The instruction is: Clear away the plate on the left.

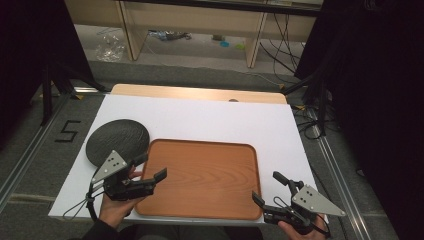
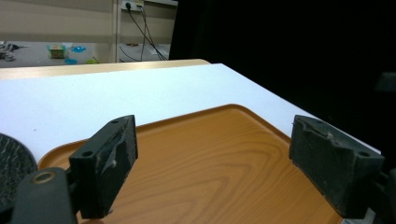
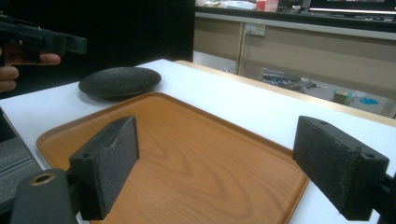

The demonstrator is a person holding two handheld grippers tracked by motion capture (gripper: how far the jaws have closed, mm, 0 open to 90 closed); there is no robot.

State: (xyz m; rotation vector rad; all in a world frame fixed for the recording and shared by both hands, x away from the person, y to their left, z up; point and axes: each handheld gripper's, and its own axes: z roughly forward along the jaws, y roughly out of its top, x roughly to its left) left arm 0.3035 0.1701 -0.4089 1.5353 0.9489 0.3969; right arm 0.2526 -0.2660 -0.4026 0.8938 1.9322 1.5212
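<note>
Dark plate (image 1: 118,141) sits on the white board at about 10 o'clock, touching the tray's (image 1: 200,176) corner. Left gripper (image 1: 150,167) hangs wide open over that corner, holding nothing; it could snag the tray rim going for the plate. Right gripper (image 1: 266,187), also wide and empty, hovers at 5 o'clock.

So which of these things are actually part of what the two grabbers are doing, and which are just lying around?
In play:
wooden tray, nothing on it
dark round plate, left of the tray
left gripper, open over the tray's left edge
right gripper, open by its right corner

Just lying about:
clutter on the floor beyond the table
cables
</note>
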